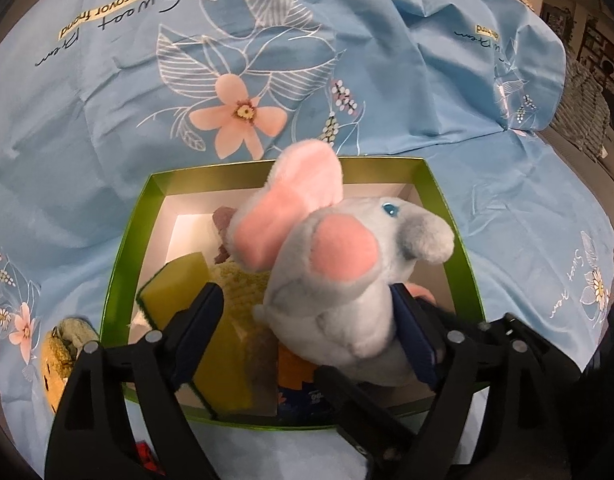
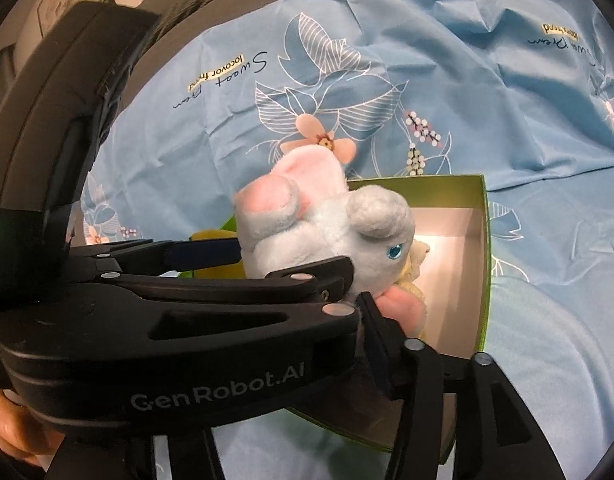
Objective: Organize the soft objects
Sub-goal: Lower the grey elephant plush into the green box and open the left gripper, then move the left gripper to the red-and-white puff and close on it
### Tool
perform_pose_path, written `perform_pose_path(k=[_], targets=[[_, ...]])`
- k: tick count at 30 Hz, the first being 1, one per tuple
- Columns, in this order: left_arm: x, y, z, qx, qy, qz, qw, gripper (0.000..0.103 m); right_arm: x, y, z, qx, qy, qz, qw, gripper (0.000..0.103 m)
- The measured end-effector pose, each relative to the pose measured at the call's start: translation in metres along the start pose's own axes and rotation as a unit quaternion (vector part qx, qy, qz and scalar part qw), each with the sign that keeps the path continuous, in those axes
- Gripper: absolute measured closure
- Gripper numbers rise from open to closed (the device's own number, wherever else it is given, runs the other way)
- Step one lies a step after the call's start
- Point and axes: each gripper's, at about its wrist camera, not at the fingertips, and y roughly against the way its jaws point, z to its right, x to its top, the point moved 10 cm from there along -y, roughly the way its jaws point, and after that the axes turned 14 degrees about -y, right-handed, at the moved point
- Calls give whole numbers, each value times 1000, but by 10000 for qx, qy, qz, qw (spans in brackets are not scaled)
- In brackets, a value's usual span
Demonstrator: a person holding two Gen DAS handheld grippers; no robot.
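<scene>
A grey plush elephant (image 1: 339,280) with pink ears and a blue eye hangs over a green box (image 1: 119,248) with a white inside. My left gripper (image 1: 307,320) has its jaws wide apart; the elephant rests against the right finger, apart from the left finger. In the right wrist view the elephant (image 2: 327,236) sits above the box (image 2: 483,264), with the left gripper's black body (image 2: 187,340) across the front. Only one finger (image 2: 379,340) of my right gripper shows, beside the elephant's pink foot. A yellow sponge (image 1: 179,288) and a knitted yellow piece (image 1: 239,284) lie in the box.
A light blue floral sheet (image 1: 267,80) covers the surface around the box. A yellow-brown soft toy (image 1: 61,356) lies on the sheet left of the box. A grey sofa edge (image 1: 587,144) and shelves are at far right.
</scene>
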Motion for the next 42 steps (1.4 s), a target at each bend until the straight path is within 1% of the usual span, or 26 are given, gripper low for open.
perform_pose_path(k=[1, 5, 6, 7, 13, 14, 16, 21, 23, 27, 28, 31, 33, 35, 39, 42], targets=[[-1, 1, -3, 10, 53, -20, 10000, 13, 1, 1, 2, -57, -7, 41, 10000, 34], [-2, 8, -9, 59, 113, -30, 9999, 2, 5, 8, 7, -66, -101, 152, 9998, 31], [-2, 10, -9, 87, 108, -24, 9999, 1, 6, 10, 9, -86, -124, 186, 9997, 27], [-2, 12, -10, 105, 109, -7, 9999, 1, 8, 11, 11, -148, -146, 236, 9995, 24], [0, 25, -13, 187, 173, 147, 9996, 1, 14, 20, 20, -511, -127, 461, 9975, 23], [0, 28, -14, 219, 179, 185, 9994, 1, 15, 22, 21, -529, -126, 479, 9974, 22], [0, 32, -15, 232, 199, 228, 9993, 1, 17, 23, 23, -557, -159, 502, 9971, 18], [-3, 46, -18, 210, 374, 432, 9981, 1, 17, 24, 25, -590, -212, 494, 9968, 17], [-4, 55, -19, 236, 440, 561, 9972, 1, 17, 25, 25, -603, -199, 508, 9967, 17], [-10, 85, -15, 128, 535, 1076, 9927, 1, 18, 30, 24, -607, -229, 593, 9961, 17], [-15, 94, -16, 93, 572, 1213, 9909, 1, 18, 32, 23, -598, -236, 621, 9960, 17], [-34, 115, -24, 43, 789, 1456, 9862, 1, 16, 37, 19, -559, -179, 675, 9960, 17], [-49, 125, -32, 21, 970, 1565, 9829, 1, 13, 40, 14, -558, -77, 727, 9958, 17], [-71, 135, -50, 100, 1213, 1641, 9789, 1, 8, 43, 8, -534, 53, 756, 9957, 17], [-109, 143, -82, 240, 1686, 1684, 9709, 1, 2, 48, -8, -427, 331, 856, 9949, 17], [-144, 137, -97, 292, 2005, 1441, 9686, 1, -4, 49, -24, -298, 550, 942, 9936, 17]])
